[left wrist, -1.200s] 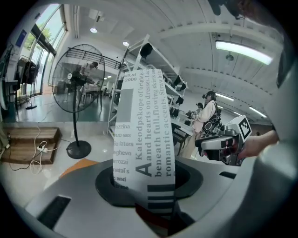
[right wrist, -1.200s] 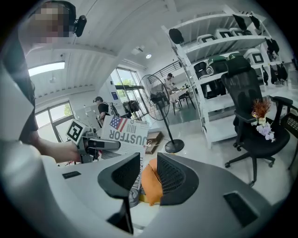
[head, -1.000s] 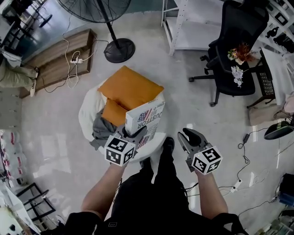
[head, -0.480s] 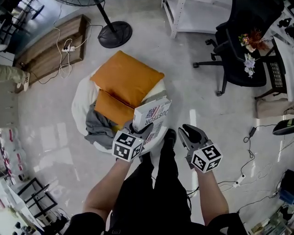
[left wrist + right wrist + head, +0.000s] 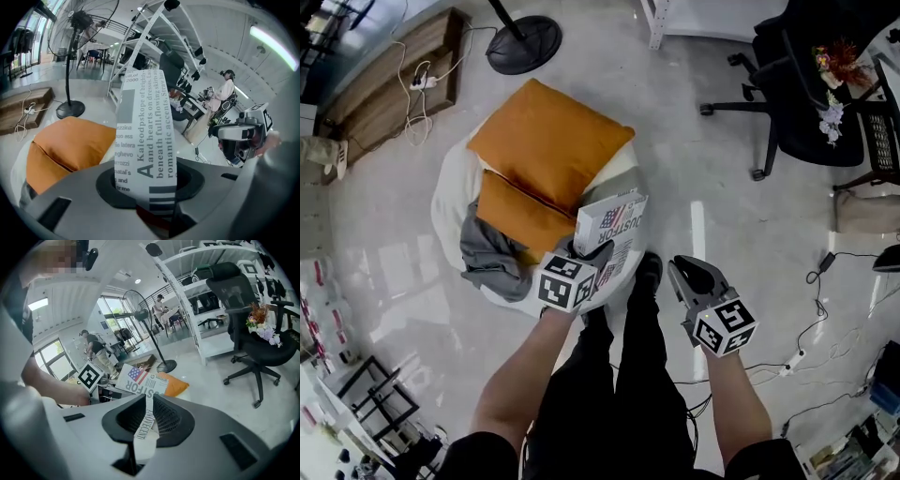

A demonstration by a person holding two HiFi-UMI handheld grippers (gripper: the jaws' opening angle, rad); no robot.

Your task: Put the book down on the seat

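Head view, step: carrying. My left gripper (image 5: 584, 255) pinches the book (image 5: 614, 228) by its lower edge, cover tilted up, over the round white seat (image 5: 445, 202) at its 5 o'clock rim. The book is not yet laid down.
Head view, other hand: my right gripper (image 5: 694, 274) hangs over the floor at the book's 4 o'clock, apart from it.
Head view, count: one book, one seat, two orange cushions on it (large cushion (image 5: 548, 141), small cushion (image 5: 520, 214)), one grey cloth (image 5: 487, 258) at the seat's 7 o'clock, two grippers.
Left gripper view, grip: jaws clamped on the book's printed cover, which stands up toward 12 o'clock. The cushions lie at 9 o'clock and one standing fan (image 5: 77, 28) is at 11.
Right gripper view, jaws: closing, with a narrow printed strip (image 5: 146, 423) between them. I cannot tell whether the pads press on it. The book shows at 11 o'clock.
Next move, my guess: lower the book, tip it flat onto the seat's bare near part clear of cushions and cloth, then spread the left jaws.
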